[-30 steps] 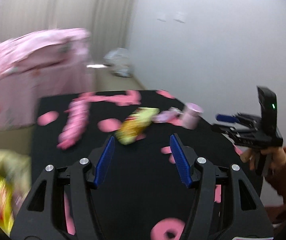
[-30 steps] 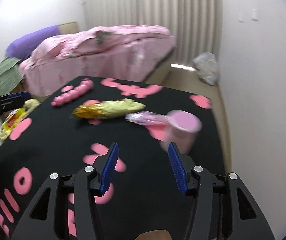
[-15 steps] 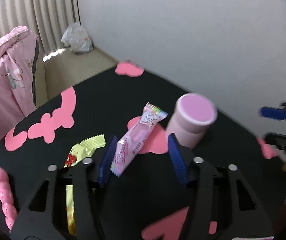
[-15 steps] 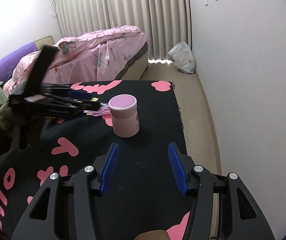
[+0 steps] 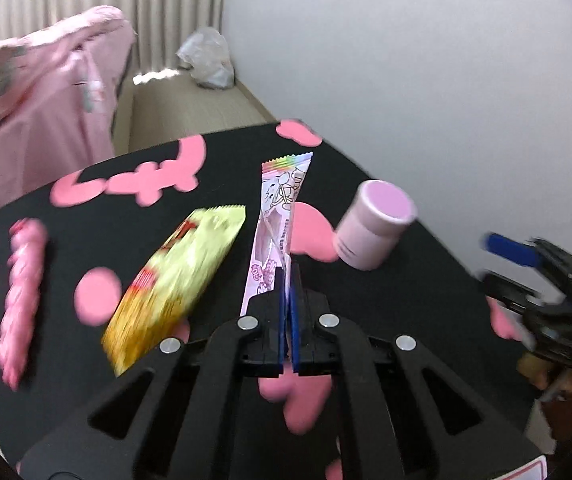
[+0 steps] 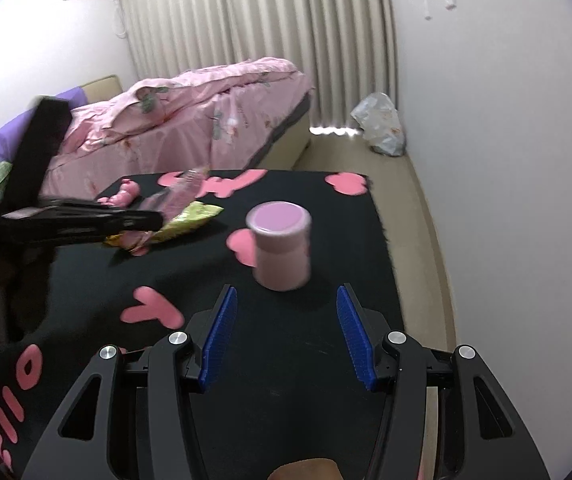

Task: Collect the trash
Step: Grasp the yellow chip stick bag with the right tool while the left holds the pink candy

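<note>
Pink wrapper point(image 5: 276, 224): light, thin, crinkly film, prob. slippery; best pinched at a flat end. Left tool point(image 5: 288, 280) is fully closed on its near end, w/ the rest sticking up over the worktop point(image 5: 365, 304), left of the pink cup point(image 5: 373, 226). Half a sec ago its jaws stood apart around the wrapper; they've just closed. Right tool point(image 6: 286, 336) gapes wide, empty, near the cup.

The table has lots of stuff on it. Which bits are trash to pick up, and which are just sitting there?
Trash for the job:
- pink wrapper, pinched in the shut left gripper
- yellow snack bag

Just there:
- pink jar
- pink bumpy toy
- bed
- white bag on the floor
</note>
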The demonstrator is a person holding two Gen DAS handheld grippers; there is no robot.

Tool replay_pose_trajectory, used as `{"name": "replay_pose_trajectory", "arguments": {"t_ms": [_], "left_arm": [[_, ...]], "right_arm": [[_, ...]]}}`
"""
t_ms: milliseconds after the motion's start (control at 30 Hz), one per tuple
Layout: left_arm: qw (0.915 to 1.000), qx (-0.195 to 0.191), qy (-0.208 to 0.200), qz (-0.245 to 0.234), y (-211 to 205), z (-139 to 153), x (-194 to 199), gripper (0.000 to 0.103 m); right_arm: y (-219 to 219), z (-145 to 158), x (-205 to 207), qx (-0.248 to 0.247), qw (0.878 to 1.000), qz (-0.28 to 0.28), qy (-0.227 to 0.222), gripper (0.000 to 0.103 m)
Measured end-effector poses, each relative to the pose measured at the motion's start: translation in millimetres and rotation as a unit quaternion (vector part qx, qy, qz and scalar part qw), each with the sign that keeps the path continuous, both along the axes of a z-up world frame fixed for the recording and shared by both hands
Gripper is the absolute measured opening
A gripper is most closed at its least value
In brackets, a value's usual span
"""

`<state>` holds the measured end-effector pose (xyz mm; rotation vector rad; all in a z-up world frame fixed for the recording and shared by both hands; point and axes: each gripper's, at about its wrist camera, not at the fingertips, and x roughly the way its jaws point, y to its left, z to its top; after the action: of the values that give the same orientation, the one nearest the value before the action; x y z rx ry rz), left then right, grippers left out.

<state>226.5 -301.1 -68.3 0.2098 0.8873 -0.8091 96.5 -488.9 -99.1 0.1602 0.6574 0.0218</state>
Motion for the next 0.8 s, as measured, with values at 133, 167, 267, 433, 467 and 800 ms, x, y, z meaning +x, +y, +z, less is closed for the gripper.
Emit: {"name": "replay_pose_trajectory", "arguments": {"t_ms": [133, 167, 267, 433, 467, 800], "left_arm": [[0.9988, -0.024, -0.005, 0.043, 56.8, 17.3, -28.6, 0.002], [0.9978, -0.027, -0.001, 0.06, 70.4, 18.0, -30.4, 0.002], [0.9905, -0.008, 0.001, 0.137, 119.9, 11.3, -33.9, 0.002], [0.9722, -0.012, 0.032, 0.232, 181.7, -2.8, -34.6, 0.002], [0.9689, -0.011, 0.03, 0.245, 190.1, -4.3, -33.6, 0.002], [0.9625, -0.052, 0.036, 0.264, 225.2, -5.9, -45.5, 0.002]], "right_arm": [[27.5, 8.7, 17.3, -0.008, 0.999, 0.033, 0.0, 0.05], [33.0, 10.1, 22.1, -0.007, 0.999, 0.039, -0.001, 0.05], [56.9, 12.1, 43.1, 0.004, 0.998, 0.07, -0.004, 0.05], [112.9, 9.5, 90.0, -0.017, 0.993, 0.113, 0.002, 0.05], [124.6, 8.5, 99.2, -0.029, 0.993, 0.113, 0.002, 0.049], [205.6, -9.9, 143.0, -0.121, 0.98, 0.155, 0.027, 0.049]]}}
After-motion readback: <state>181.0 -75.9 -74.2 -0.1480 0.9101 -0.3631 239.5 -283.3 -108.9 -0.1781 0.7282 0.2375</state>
